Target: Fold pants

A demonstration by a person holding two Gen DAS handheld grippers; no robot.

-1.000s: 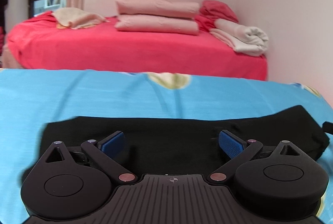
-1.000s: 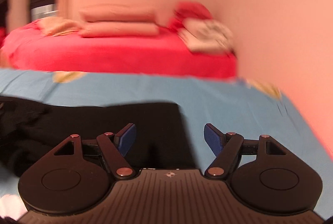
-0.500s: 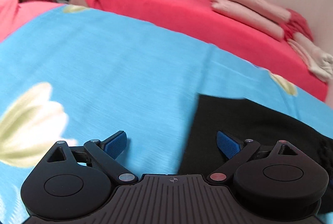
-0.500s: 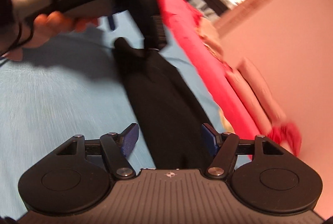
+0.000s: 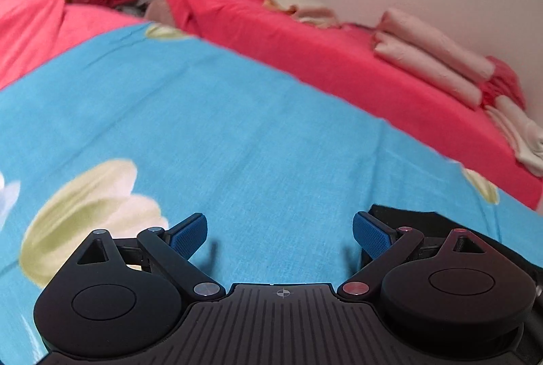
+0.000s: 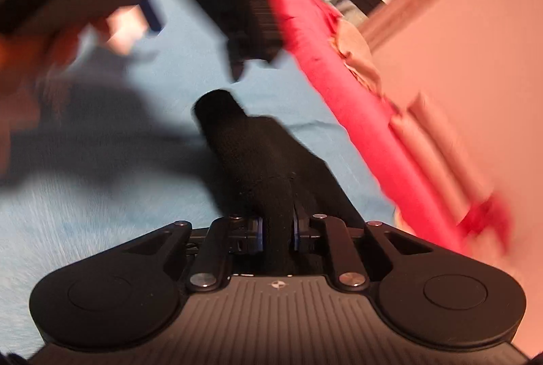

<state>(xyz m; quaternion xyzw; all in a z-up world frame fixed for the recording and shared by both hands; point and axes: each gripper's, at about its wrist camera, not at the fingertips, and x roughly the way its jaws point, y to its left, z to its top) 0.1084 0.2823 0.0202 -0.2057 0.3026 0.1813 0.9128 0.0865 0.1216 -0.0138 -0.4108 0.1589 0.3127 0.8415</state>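
Observation:
The black pants (image 6: 244, 141) lie as a long strip on the blue flowered sheet (image 5: 210, 127). My right gripper (image 6: 276, 234) sits at their near end, its jaws closing, with a raised ridge of black fabric pinched between the blue pads. My left gripper (image 5: 280, 231) stands open over bare blue sheet, nothing between its fingers. Only a corner of the pants (image 5: 420, 219) shows behind its right finger. In the right wrist view a blurred hand (image 6: 30, 59) holds the left tool's black body (image 6: 254, 8) above the far end of the pants.
Beyond the blue sheet stands a red bed (image 5: 339, 66) with folded pink blankets (image 5: 431, 59) and towels (image 5: 522, 141) against the wall. A pink cover (image 5: 34, 25) lies at the left. Furniture and red cloth crowd the far left corner.
My right gripper rolled, swung along the pants and went from open to pinching black fabric. My left gripper swept left off the pants onto bare blue sheet, still open.

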